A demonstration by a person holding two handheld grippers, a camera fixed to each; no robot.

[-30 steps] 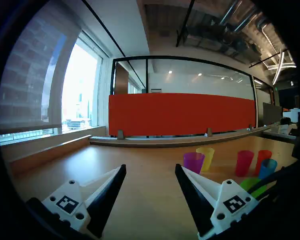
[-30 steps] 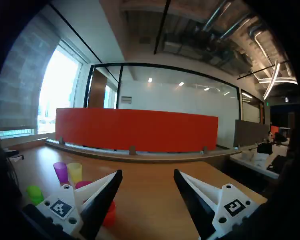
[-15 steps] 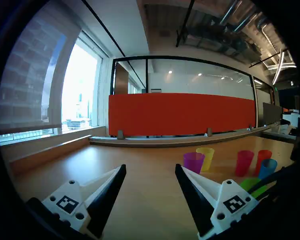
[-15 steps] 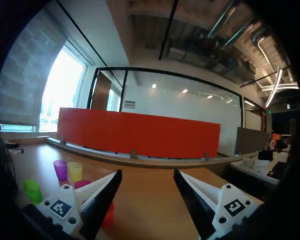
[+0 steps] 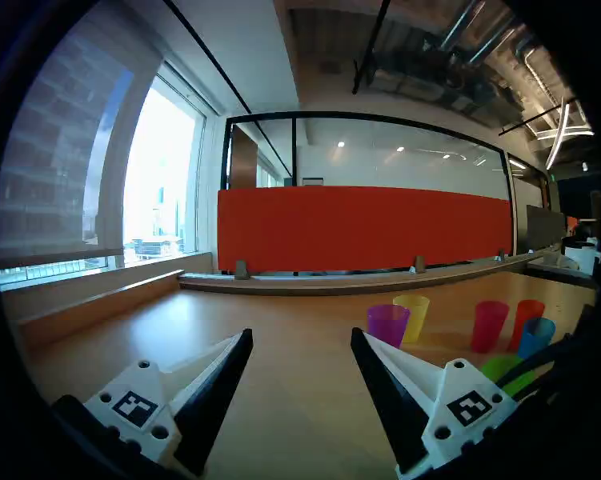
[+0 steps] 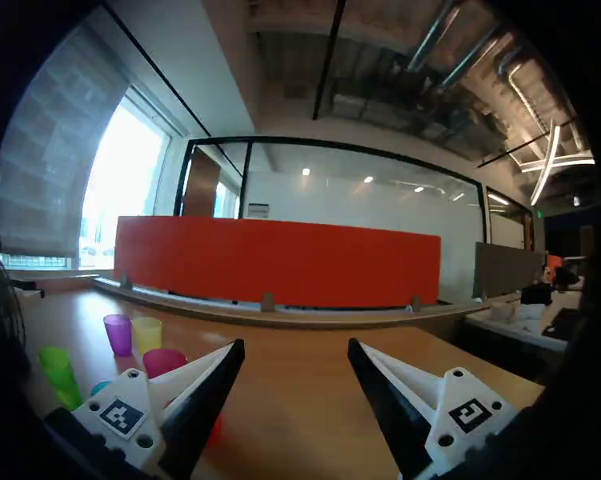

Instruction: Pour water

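Six plastic cups stand upright, mouths up, in a loose cluster on the wooden tabletop [image 5: 244, 308]: purple cup [image 5: 387, 323], yellow cup [image 5: 412, 316], pink cup [image 5: 490, 326], red cup [image 5: 527, 318], blue cup [image 5: 537, 336] and green cup [image 5: 502, 368]. Whether any of them holds water cannot be told.

In the left gripper view the cluster lies ahead and to the right of the left claw [image 5: 300, 336]. The purple cup stands just beyond its right finger's tip, and the green cup is partly hidden behind that finger.

In the right gripper view the same cluster lies to the left of the right claw [image 6: 295, 346], with the pink and red cups partly behind its left finger. The cups thus sit between the two claws.

Both claws are spread wide with nothing between their fingers, and bare tabletop lies straight ahead of each.

Judgement: neither claw is lined up on a cup. The left would have to swing to its right, the right to its left. The right claw looks the nearer to the pink and red cups.
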